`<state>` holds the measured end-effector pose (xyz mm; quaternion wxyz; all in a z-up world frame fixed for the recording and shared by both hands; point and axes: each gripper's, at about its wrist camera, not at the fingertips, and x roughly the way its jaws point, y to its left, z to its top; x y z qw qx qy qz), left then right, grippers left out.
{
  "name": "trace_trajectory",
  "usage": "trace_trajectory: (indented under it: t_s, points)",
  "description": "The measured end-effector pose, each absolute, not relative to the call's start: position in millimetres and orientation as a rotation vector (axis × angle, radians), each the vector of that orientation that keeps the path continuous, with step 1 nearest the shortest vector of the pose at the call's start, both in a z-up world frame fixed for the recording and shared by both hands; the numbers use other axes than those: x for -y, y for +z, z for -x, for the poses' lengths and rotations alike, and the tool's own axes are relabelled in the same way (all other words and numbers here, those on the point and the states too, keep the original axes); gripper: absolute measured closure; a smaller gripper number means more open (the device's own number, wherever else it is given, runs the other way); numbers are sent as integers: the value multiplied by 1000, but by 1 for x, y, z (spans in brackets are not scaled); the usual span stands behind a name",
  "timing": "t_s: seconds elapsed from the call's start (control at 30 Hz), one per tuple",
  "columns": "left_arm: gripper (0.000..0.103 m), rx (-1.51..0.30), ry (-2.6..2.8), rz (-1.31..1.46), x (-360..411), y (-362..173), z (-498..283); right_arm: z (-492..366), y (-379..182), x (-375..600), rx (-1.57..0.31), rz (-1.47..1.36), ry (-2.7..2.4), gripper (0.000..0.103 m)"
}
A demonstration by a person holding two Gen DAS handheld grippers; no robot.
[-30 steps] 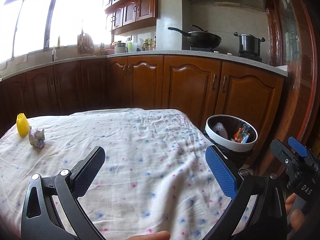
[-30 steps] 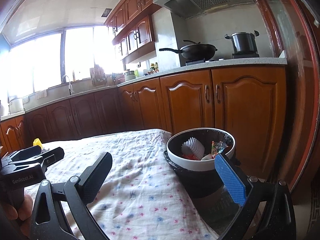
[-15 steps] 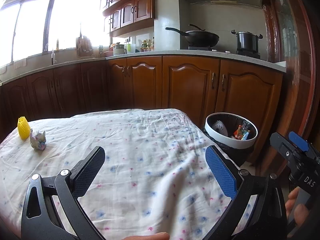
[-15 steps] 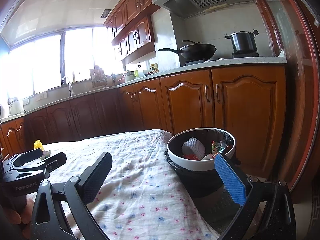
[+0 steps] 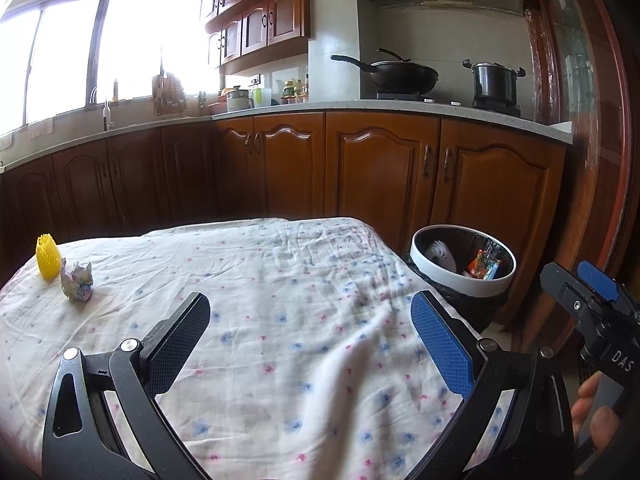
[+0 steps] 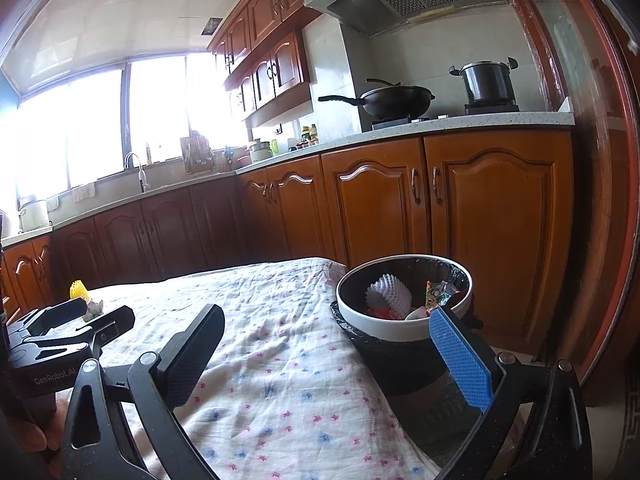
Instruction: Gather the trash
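Observation:
A yellow foam net and a crumpled paper wad lie at the far left of the cloth-covered table; both show small in the right wrist view, net and wad. A white-rimmed trash bin with a black liner stands off the table's right edge and holds a white foam net and wrappers; it also shows in the right wrist view. My left gripper is open and empty over the table. My right gripper is open and empty near the bin.
Wooden kitchen cabinets run behind the table and bin. A wok and a pot sit on the stove. A wooden door frame stands at the right, close to the bin.
The left view has tilted up slightly, so the table and bin sit lower in frame. The right gripper has barely moved. Both stay open and empty.

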<state>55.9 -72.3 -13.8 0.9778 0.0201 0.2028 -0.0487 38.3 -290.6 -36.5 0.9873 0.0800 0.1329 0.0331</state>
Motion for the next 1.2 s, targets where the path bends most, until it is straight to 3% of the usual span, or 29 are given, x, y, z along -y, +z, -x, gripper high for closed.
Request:
trace_trajectory:
  t_s: [1.2]
  points:
    - [0, -421, -100, -43, 73, -19, -61, -40, -37, 287, -276, -167, 73, 0]
